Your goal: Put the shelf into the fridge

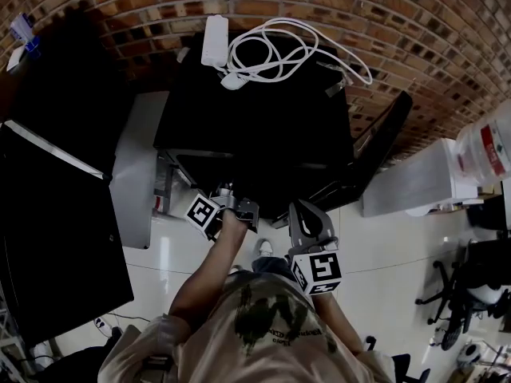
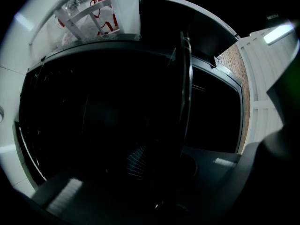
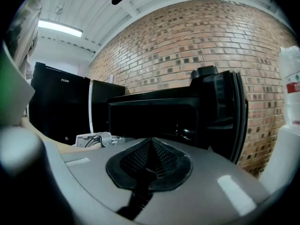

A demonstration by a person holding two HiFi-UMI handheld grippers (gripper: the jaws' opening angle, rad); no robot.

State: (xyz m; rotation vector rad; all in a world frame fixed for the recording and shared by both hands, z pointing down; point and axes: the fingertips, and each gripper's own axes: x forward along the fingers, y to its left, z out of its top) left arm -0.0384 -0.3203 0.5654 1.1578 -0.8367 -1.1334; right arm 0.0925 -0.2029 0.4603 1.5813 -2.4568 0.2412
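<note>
One open fridge [image 1: 263, 122], perhaps one shelf [image 2: 186, 93]

Head view looks steeply down on the fridge [image 1: 255, 126]; both gripper views face its open front, left nearest.

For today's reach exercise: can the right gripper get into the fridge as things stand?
Probably yes. The door stands open at the right, the right gripper faces the open fridge, and nothing shows between them.
</note>
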